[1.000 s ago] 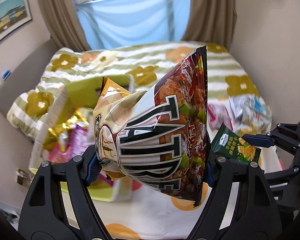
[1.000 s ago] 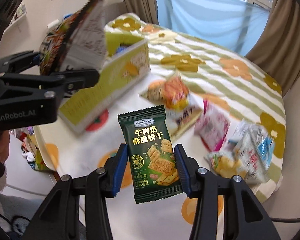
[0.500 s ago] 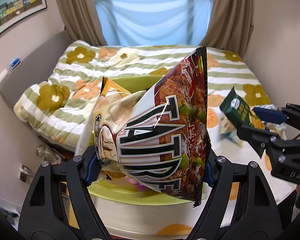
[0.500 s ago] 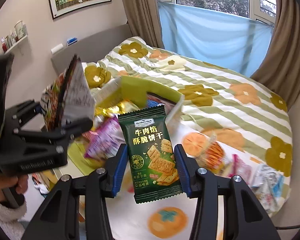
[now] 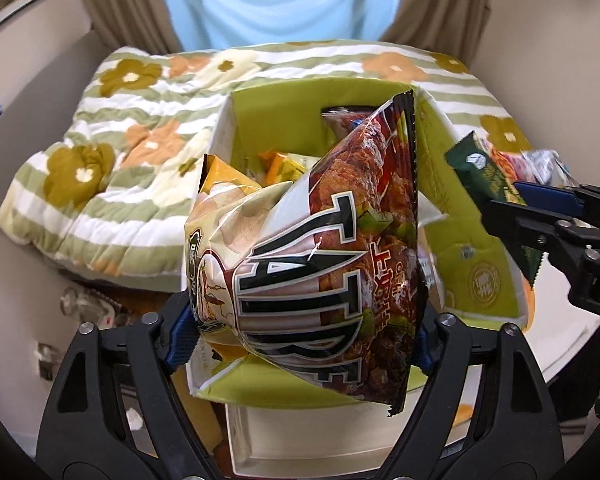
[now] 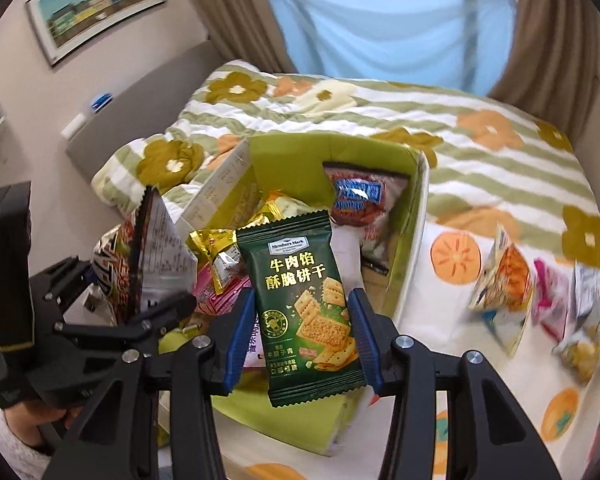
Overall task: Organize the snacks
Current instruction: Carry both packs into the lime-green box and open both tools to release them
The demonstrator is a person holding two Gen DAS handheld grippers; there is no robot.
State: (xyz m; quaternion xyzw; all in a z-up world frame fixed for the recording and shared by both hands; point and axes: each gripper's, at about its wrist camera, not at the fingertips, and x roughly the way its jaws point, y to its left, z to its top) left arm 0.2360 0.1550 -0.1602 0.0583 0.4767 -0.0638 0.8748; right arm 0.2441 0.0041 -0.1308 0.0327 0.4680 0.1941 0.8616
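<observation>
A large brown and white chip bag (image 5: 308, 248) stands upright between the blue pads of my left gripper (image 5: 300, 338), whose jaws are opening while the pads still touch the bag. It hangs over the near end of the open green box (image 5: 480, 264). My right gripper (image 6: 300, 332) is shut on a dark green cracker packet (image 6: 304, 304), held upright above the box's front wall (image 6: 404, 248). In the left wrist view the right gripper (image 5: 540, 216) and its packet (image 5: 484, 172) sit just right of the box. The chip bag (image 6: 156, 256) shows edge-on at the left of the right wrist view.
Inside the box lie a red packet (image 6: 356, 200), gold-wrapped snacks (image 6: 216, 248) and pink ones. Several loose snack bags (image 6: 504, 276) lie on the orange-print tablecloth (image 6: 456, 256) to the right. A flowered quilt (image 5: 120, 168) covers the bed behind.
Both grippers have carried their packets from over the table to above the green box, which now fills the middle of both views. The loose snacks have slid to the right.
</observation>
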